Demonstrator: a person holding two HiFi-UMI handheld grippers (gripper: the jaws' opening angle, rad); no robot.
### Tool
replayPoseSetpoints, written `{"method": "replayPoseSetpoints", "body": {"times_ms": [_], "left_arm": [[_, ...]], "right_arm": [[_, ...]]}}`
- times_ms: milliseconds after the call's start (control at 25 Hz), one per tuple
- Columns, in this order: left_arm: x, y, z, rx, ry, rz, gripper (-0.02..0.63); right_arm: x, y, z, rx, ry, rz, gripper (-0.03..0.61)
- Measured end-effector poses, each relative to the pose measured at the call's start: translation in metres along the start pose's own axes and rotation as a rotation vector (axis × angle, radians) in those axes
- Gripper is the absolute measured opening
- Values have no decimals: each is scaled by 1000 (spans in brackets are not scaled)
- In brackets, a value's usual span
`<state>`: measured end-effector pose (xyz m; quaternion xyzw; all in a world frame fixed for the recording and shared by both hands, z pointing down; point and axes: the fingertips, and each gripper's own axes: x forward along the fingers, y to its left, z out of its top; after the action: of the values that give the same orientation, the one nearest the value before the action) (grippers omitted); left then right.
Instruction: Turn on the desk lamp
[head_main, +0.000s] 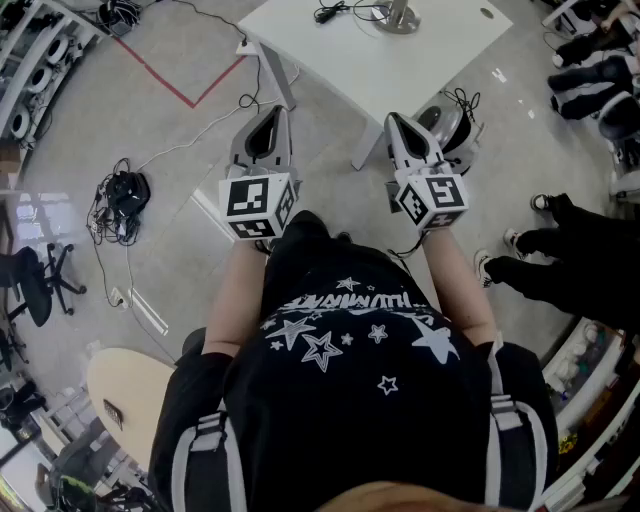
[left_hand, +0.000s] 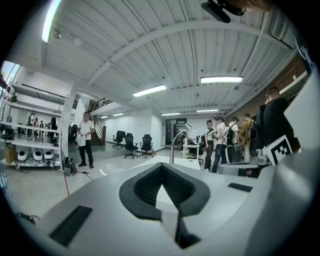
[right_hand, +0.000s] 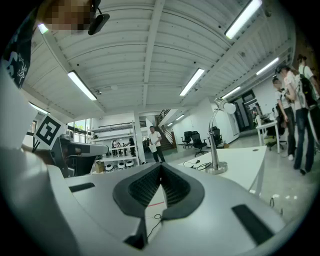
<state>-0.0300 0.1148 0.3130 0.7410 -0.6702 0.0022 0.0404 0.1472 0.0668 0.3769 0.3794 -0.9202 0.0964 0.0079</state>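
Observation:
The desk lamp stands on a white table (head_main: 400, 60) ahead of me; only its round metal base (head_main: 398, 17) shows in the head view. In the left gripper view the silver lamp (left_hand: 173, 145) rises far off beyond the jaws. It is nearer in the right gripper view, where the lamp (right_hand: 215, 147) has its curved neck and head up to the right. I hold both grippers at chest height, short of the table. My left gripper (head_main: 271, 114) is shut and empty, its tips meeting. My right gripper (head_main: 397, 122) is also shut, with nothing in it.
A black cable (head_main: 335, 12) lies on the table beside the lamp base. On the floor are a cable bundle (head_main: 120, 195), red tape (head_main: 180, 85) and a grey device (head_main: 450, 118) by the table leg. People (head_main: 575, 265) stand at the right. An office chair (head_main: 35, 280) is at the left.

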Motion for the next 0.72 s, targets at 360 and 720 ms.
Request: {"method": "replayPoseSetpoints", "body": {"times_ms": [360,720], "left_arm": [[30,5,-3,2,-7,-4,8],[93,32,7,7,-31,-44,8]], "right_arm": [[22,-20,2,11,-7,-11,3],[83,-49,22,-1,-30,-44,3]]}}
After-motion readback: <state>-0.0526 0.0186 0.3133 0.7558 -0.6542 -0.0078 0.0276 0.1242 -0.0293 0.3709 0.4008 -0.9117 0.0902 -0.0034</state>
